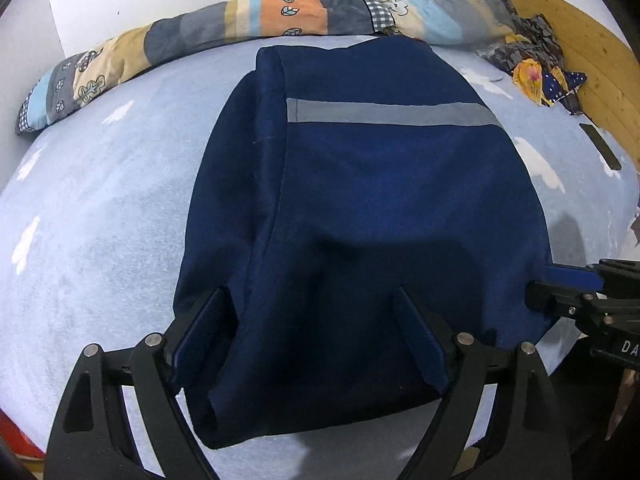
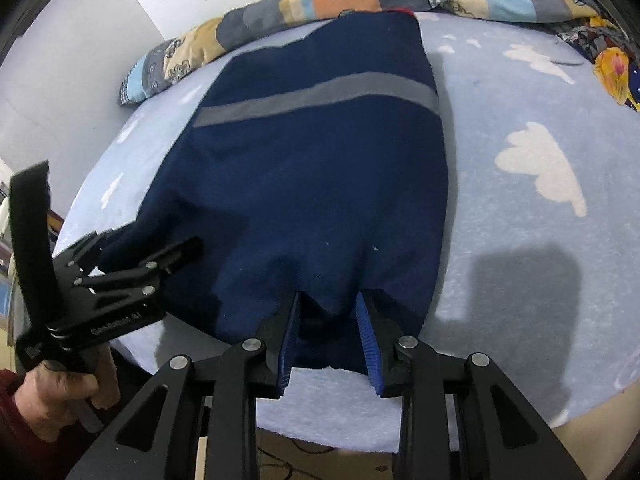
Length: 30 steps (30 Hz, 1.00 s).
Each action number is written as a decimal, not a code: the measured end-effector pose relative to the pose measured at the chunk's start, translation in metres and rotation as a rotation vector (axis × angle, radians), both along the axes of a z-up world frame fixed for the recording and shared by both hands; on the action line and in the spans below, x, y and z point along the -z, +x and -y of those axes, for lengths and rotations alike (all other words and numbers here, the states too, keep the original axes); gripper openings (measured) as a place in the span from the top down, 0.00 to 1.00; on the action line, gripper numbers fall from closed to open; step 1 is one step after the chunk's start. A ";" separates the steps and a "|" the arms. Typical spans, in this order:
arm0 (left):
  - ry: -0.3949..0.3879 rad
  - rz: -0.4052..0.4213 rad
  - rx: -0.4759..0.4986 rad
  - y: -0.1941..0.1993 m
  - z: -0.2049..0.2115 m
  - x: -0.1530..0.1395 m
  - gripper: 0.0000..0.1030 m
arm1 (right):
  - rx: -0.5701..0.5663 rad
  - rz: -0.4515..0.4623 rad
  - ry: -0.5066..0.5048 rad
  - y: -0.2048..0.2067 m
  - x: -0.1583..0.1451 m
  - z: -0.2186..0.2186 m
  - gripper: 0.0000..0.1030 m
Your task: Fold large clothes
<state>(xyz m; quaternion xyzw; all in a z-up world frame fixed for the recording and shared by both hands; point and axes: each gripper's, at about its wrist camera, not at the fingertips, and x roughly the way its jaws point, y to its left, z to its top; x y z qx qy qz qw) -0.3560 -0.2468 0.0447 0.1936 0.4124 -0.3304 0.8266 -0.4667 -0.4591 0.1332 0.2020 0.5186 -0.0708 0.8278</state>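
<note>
A navy garment [image 1: 380,200] with a grey reflective stripe [image 1: 392,114] lies folded lengthwise on a light blue bed sheet [image 1: 100,200] printed with white clouds. My left gripper [image 1: 314,320] is wide open at the garment's near left corner. One finger sits by the left edge and the other rests on the cloth. In the right wrist view the left gripper [image 2: 148,248] shows at that corner, held by a hand [image 2: 60,384]. My right gripper [image 2: 329,332] has its blue pads pinched on a puckered bunch of the garment's [image 2: 320,200] near hem. It also shows from the side as the right gripper [image 1: 540,284].
A rolled patchwork quilt [image 1: 280,16] runs along the far side of the bed against a white wall. A heap of colourful clothes [image 1: 536,64] lies at the back right by a wooden headboard [image 1: 580,40]. A dark flat strip [image 1: 602,146] lies on the sheet. The bed's near edge is just below both grippers.
</note>
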 end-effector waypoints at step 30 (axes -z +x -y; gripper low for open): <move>-0.035 0.203 0.026 -0.025 0.013 -0.023 0.15 | 0.164 0.183 -0.074 0.014 -0.041 0.033 0.60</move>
